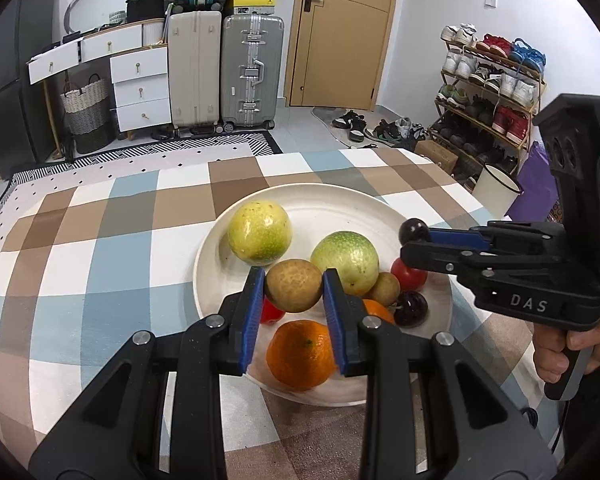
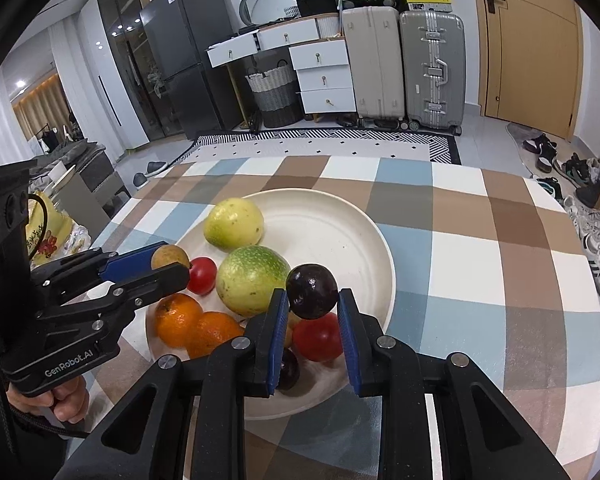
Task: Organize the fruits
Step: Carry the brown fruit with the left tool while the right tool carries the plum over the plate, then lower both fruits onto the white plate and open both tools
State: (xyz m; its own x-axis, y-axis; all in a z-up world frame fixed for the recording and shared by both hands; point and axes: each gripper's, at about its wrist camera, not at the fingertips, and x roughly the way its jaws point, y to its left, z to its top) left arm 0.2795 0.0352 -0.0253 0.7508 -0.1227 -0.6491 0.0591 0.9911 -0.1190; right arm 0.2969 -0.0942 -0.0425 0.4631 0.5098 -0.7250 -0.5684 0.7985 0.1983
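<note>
Checkered cloth covers the tabletop (image 1: 100, 240), bearing one white plate (image 1: 340, 208). On it: two green-yellow passion fruits (image 1: 259, 233), two oranges (image 1: 300, 354), two red tomatoes (image 1: 410, 274), one longan, one dark cherry (image 1: 411, 308). Left claw (image 1: 294, 286) clamps a longan (image 1: 294, 285); right claw (image 2: 312, 292) clamps a dark cherry (image 2: 312, 290), both above the plate.

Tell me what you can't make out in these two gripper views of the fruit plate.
- Left wrist view: the small red fruit is mostly hidden behind the left gripper and the brown fruit it clamps.
- Right wrist view: the dark fruit on the plate is half covered by the right gripper, which holds a dark plum.
- Both views: the plate's near rim is hidden by gripper bodies.
</note>
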